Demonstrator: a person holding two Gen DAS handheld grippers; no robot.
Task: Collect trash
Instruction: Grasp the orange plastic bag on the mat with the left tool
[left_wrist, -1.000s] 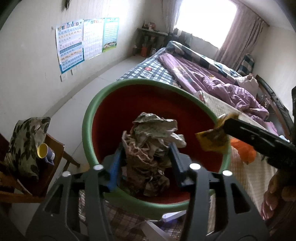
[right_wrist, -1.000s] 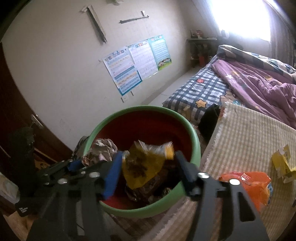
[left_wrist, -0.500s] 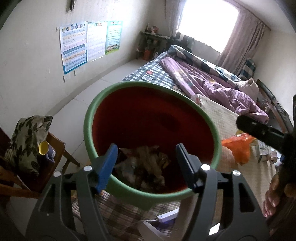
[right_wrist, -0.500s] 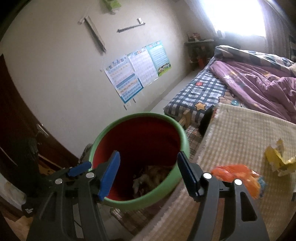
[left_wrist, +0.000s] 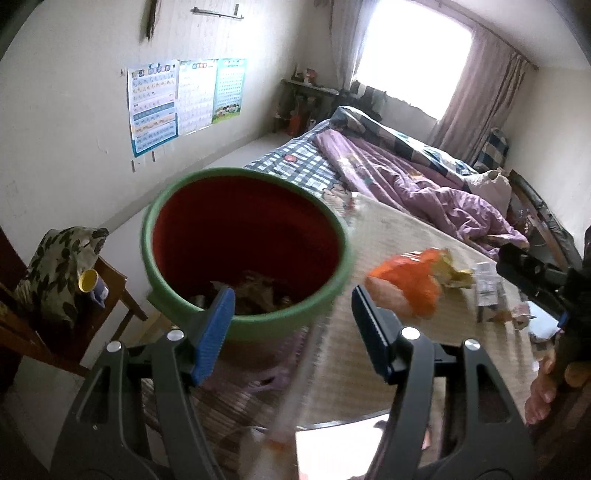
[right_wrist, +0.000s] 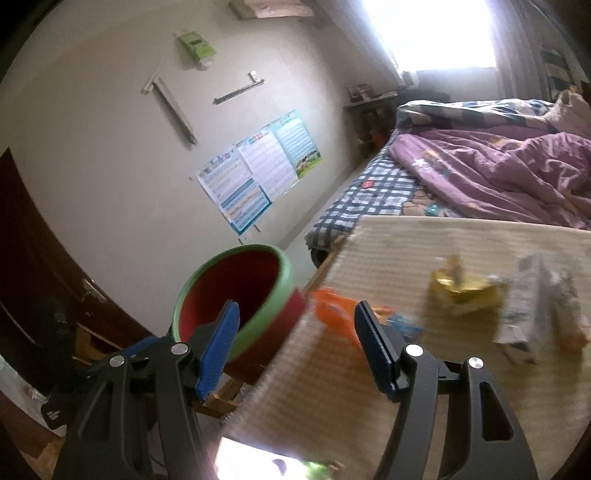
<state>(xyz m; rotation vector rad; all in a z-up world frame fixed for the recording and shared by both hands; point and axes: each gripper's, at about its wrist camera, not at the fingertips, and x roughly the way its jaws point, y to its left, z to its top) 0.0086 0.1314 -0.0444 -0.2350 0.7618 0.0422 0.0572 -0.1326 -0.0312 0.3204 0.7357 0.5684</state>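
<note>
Between the blue pads of the left gripper (left_wrist: 291, 332) there was nothing; its fingers stood wide apart over the near rim of the green-rimmed red bin (left_wrist: 334, 275), low inside which lay crumpled trash (left_wrist: 258, 290). The right gripper (right_wrist: 295, 345) was likewise spread and empty, its left pad (right_wrist: 219, 347) in front of the bin (right_wrist: 266, 314) and its right pad just before an orange wrapper (right_wrist: 334, 308) on the beige mat (right_wrist: 424, 369). That wrapper (left_wrist: 406, 282) lay just right of the bin. Beyond it on the mat (left_wrist: 388, 229) sat a crumpled yellow wrapper (right_wrist: 461, 291) and, beside that, a pale blurred packet (right_wrist: 528, 306). Farther off, a bed with a purple quilt (left_wrist: 413, 181) stood under the window, and posters (left_wrist: 184, 99) hung on the wall.
</note>
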